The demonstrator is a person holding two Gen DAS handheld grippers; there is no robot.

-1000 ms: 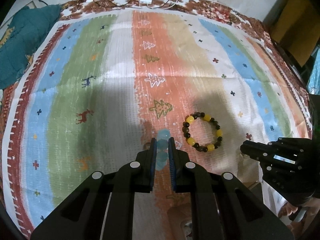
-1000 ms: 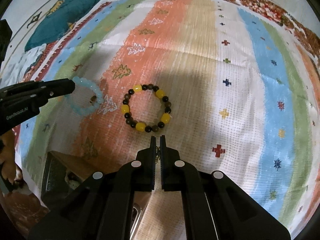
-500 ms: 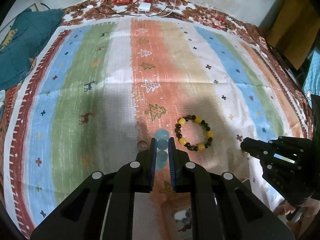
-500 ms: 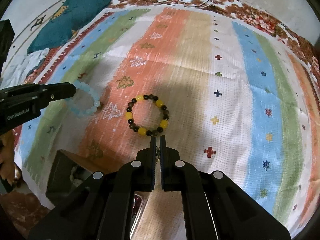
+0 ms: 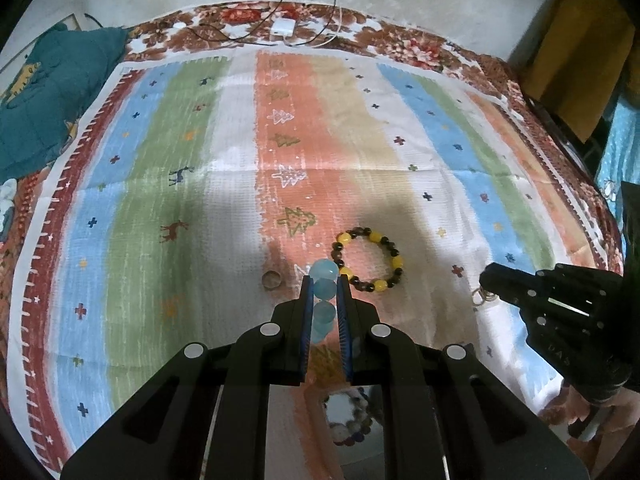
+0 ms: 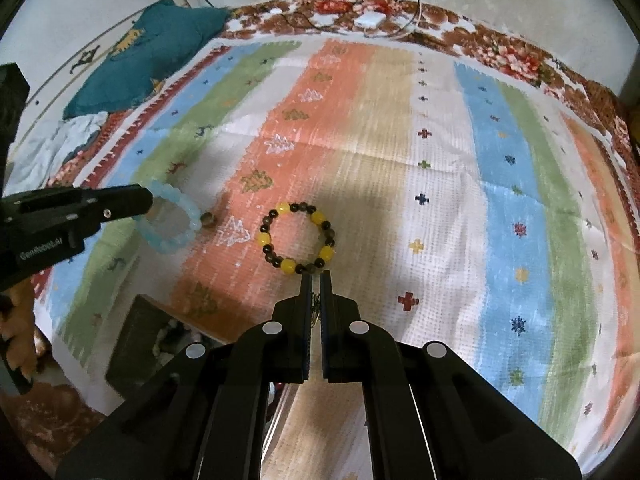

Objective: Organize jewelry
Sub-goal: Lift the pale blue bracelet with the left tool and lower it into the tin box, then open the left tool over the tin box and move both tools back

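Note:
My left gripper [image 5: 324, 284] is shut on a light blue bead bracelet [image 5: 323, 300] and holds it above the striped cloth; from the right wrist view the bracelet [image 6: 176, 220] hangs off the left gripper [image 6: 146, 200]. A yellow and dark bead bracelet [image 5: 368, 260] lies on the cloth just right of it, and in the right wrist view [image 6: 298, 238] just ahead of my right gripper [image 6: 316, 280]. The right gripper is shut on a small thin metal piece that dangles at its tip [image 5: 480, 296]. A small ring [image 5: 272, 279] lies left of the left gripper.
A dark box with jewelry inside [image 6: 160, 344] sits at the near edge of the cloth, below the grippers [image 5: 352, 420]. A teal cloth [image 5: 44, 104] lies far left. A white charger with cables [image 5: 282, 28] lies at the far edge.
Both grippers have pulled back and risen, so more of the cloth shows. The left gripper carries the blue bracelet with it, uncovering the small ring. The yellow bracelet has not moved.

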